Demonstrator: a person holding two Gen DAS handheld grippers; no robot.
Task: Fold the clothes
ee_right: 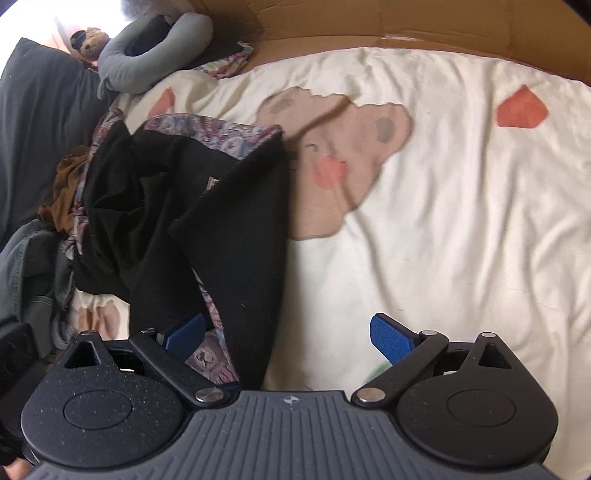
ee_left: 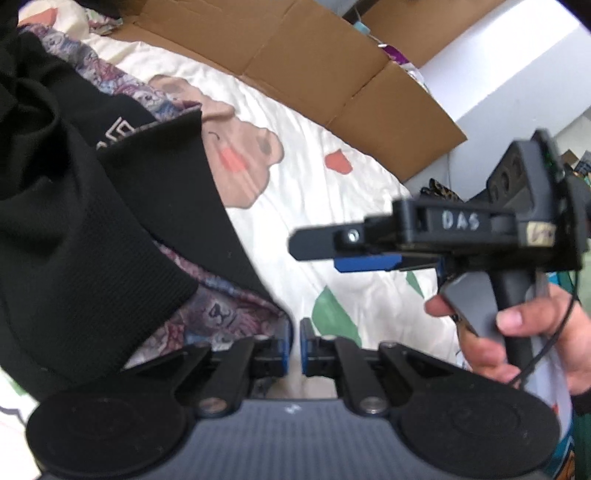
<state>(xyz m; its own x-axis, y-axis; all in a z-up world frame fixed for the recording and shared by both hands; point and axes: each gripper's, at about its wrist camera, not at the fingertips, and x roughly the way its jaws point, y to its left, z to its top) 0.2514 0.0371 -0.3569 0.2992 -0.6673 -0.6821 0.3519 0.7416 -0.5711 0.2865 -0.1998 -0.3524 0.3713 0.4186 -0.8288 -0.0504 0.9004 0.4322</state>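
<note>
Black knit, a top (ee_right: 207, 221) with paisley lining, lay heaped at the left of the bed (ee_right: 443, 221), not yet spread. The left gripper (ee_left: 295, 347) was nearly closed with nothing between its pads; the right gripper (ee_right: 288, 332) stood wide open, empty, over the top's near edge. Next, probably, a hem pinch and a pull rightward (onto the bare bear-print sheet). Cardboard (ee_right: 406, 26) lined the far side.
</note>
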